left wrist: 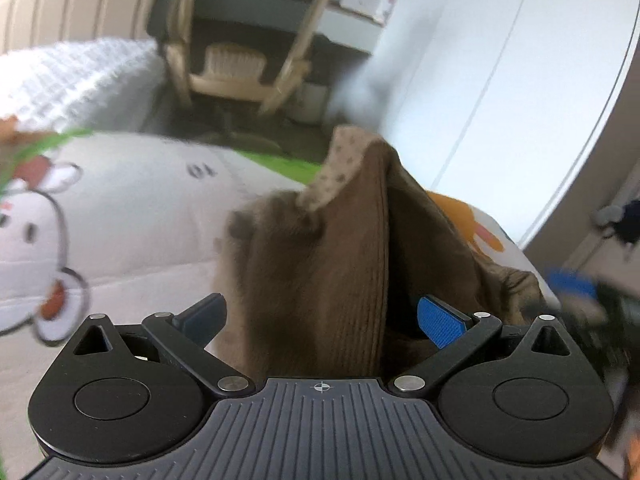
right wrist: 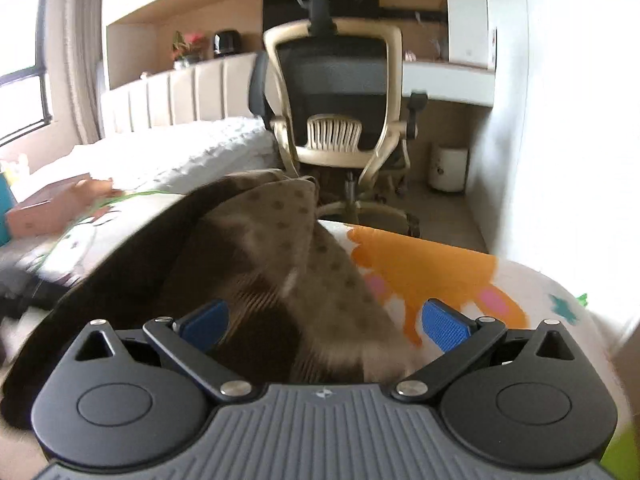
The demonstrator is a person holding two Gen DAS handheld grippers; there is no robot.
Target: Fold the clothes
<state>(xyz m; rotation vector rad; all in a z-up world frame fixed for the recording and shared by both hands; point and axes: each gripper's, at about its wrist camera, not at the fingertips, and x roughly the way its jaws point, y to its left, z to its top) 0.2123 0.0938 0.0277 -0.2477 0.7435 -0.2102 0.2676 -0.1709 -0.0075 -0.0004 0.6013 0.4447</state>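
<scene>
On the cartoon bedspread [right wrist: 440, 264], both tongs [left wrist: 322, 316] [right wrist: 324, 322] spread around brown corduroy garment [left wrist: 320, 272]; only the right view shows curtains [right wrist: 82, 60].

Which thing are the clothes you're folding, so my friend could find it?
Look at the cartoon bedspread in front of the office chair. The brown corduroy garment is bunched on it. Only it has a tan spotted lining.

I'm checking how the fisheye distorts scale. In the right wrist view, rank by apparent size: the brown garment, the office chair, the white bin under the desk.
1. Brown garment: largest, though it lies right at the camera, so nearness inflates it.
2. Office chair.
3. White bin: clearly smallest.
</scene>
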